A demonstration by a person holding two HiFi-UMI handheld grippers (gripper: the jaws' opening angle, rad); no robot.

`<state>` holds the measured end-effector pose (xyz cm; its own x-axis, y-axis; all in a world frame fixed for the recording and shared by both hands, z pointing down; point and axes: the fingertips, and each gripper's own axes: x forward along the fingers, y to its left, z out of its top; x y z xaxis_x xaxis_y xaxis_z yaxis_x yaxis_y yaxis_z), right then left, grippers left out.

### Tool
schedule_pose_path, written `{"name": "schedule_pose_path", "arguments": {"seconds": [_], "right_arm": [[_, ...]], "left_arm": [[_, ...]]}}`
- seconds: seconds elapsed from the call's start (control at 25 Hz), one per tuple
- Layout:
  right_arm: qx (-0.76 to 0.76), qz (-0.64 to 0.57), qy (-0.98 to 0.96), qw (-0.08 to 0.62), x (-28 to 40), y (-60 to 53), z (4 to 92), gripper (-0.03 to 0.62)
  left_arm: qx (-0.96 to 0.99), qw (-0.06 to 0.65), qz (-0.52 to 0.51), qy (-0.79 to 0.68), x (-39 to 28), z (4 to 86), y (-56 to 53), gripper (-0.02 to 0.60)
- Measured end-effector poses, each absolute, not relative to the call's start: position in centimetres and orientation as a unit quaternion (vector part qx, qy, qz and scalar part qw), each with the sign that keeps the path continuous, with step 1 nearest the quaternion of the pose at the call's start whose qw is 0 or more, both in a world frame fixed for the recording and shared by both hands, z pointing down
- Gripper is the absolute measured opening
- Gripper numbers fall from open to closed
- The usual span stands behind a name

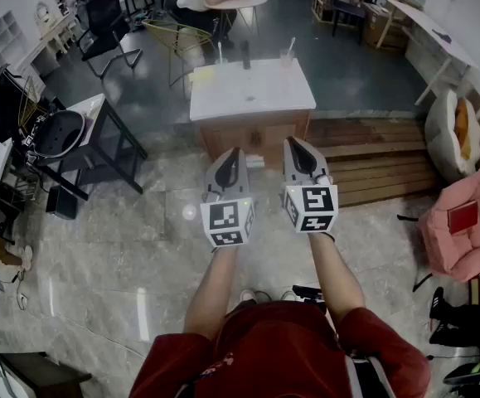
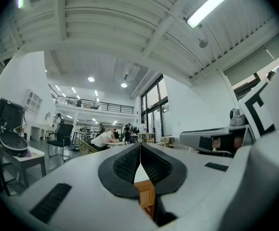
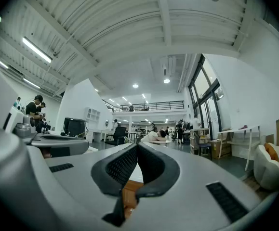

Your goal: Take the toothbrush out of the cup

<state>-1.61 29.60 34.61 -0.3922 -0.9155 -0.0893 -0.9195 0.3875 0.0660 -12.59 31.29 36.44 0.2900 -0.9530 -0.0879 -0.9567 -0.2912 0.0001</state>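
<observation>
Shiny grey floor tiles (image 1: 107,255) are spread under a smooth white table (image 1: 248,98) with a wooden base. A small clear cup (image 1: 287,59) is seen near its far edge, with a thin toothbrush (image 1: 291,46) likely poking up. The left gripper (image 1: 234,152) and right gripper (image 1: 294,143) are pressed closed with nothing held, well apart from it. The light cup could be tipped if the toothbrush is pulled sideways.

1. I see bright, even indoor light in both gripper views; the ceiling tube lamp (image 2: 210,5) blows out white.
2. In the dimmer head view, the polished floor (image 1: 140,305) carries pale glare streaks and the white table (image 1: 252,89) is nearly washed out.
3. Both gripper views bend heavily and have black corners.
4. Close to the lens, the left gripper (image 2: 140,148) looks soft.
</observation>
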Motion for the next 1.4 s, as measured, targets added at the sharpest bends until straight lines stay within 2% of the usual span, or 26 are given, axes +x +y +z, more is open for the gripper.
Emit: {"name": "schedule_pose_path", "arguments": {"seconds": [1.0,1.4], "right_arm": [[-0.575,0.045,0.816,0.027,-7.6,28.6,35.6,0.029],[-0.575,0.040,0.817,0.020,-7.6,25.7,36.9,0.029]], "left_arm": [[-0.828,0.042,0.038,0.558,-17.7,36.3,30.5,0.029],[-0.833,0.036,0.040,0.551,-17.3,36.9,27.6,0.029]]}}
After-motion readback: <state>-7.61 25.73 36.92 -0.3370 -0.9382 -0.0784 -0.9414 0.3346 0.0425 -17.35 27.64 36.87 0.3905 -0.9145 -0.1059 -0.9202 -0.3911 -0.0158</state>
